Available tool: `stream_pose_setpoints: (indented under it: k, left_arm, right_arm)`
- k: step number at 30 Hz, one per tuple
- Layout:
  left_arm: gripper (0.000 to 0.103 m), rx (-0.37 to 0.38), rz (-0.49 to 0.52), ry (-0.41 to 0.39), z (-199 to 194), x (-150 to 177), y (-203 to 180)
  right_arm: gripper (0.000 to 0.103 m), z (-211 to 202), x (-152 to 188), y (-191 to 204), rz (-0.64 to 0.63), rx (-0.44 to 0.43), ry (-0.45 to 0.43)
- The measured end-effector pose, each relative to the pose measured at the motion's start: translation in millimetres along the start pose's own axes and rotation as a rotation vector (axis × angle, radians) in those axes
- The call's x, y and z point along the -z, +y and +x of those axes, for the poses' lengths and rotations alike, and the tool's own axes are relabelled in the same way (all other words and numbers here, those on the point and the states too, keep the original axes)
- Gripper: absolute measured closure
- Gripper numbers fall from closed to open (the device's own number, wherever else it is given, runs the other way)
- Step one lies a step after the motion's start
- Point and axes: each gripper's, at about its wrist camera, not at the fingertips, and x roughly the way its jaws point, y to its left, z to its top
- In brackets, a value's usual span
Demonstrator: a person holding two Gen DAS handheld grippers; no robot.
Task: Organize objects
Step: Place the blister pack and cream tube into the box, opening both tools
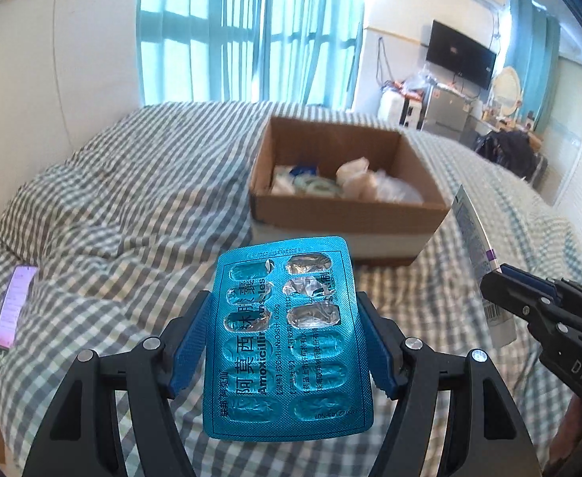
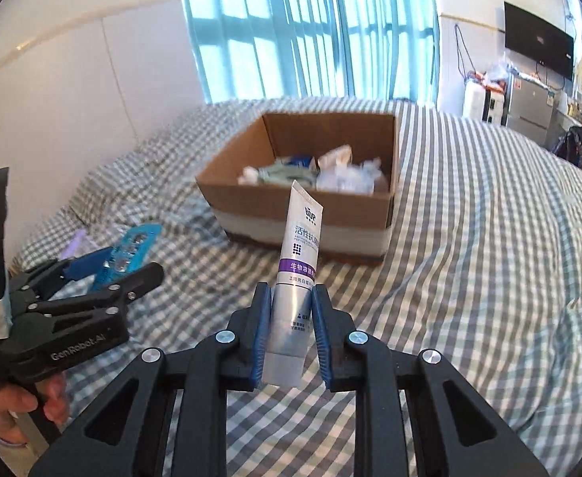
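My left gripper (image 1: 285, 306) is shut on a blue amoxicillin blister pack (image 1: 287, 338) and holds it above the checked bedspread; it also shows in the right wrist view (image 2: 108, 266), with the pack (image 2: 132, 248). My right gripper (image 2: 291, 298) is shut on a white and purple toothpaste tube (image 2: 297, 262), held upright; it also shows in the left wrist view (image 1: 489, 278), with the tube (image 1: 474, 234). An open cardboard box (image 1: 350, 220) (image 2: 303, 204) sits on the bed ahead of both grippers, holding several packets and bags.
A phone with a purple screen (image 1: 14, 306) lies on the bed at the left. The checked bedspread (image 2: 470, 238) spreads around the box. A wall stands at the left, curtained windows behind, and a TV (image 1: 460, 53) with cluttered furniture at the far right.
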Motion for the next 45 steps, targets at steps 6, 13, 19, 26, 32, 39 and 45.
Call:
stream_pose_setpoints:
  k: [6, 13, 19, 26, 32, 39, 45]
  left_arm:
    - [0.032, 0.004, 0.038, -0.070, -9, -47, -10]
    - [0.032, 0.014, 0.041, -0.138, 4, -112, -13]
    - [0.032, 0.017, 0.063, -0.150, 47, -151, -19]
    - [0.032, 0.014, 0.090, -0.108, 118, -164, -22]
    - [0.032, -0.009, 0.079, -0.066, 164, -157, -22]
    - [0.032, -0.012, 0.108, -0.041, 189, -143, -29]
    - [0.028, 0.004, 0.141, -0.045, 189, -137, -38]
  right_arm:
    - [0.082, -33, -41, -8, -0.046, -0.023, -0.096]
    - [0.082, -48, -108, -20, -0.110, -0.023, -0.192]
    - [0.082, -13, -151, -29, -0.137, -0.028, -0.202]
    - [0.082, 68, -179, -47, -0.150, -0.027, -0.146]
    - [0.082, 136, -182, -67, -0.116, -0.043, -0.123]
    - [0.082, 180, -154, -84, -0.102, -0.038, -0.049]
    - [0.081, 181, -151, -94, -0.067, -0.043, -0.044]
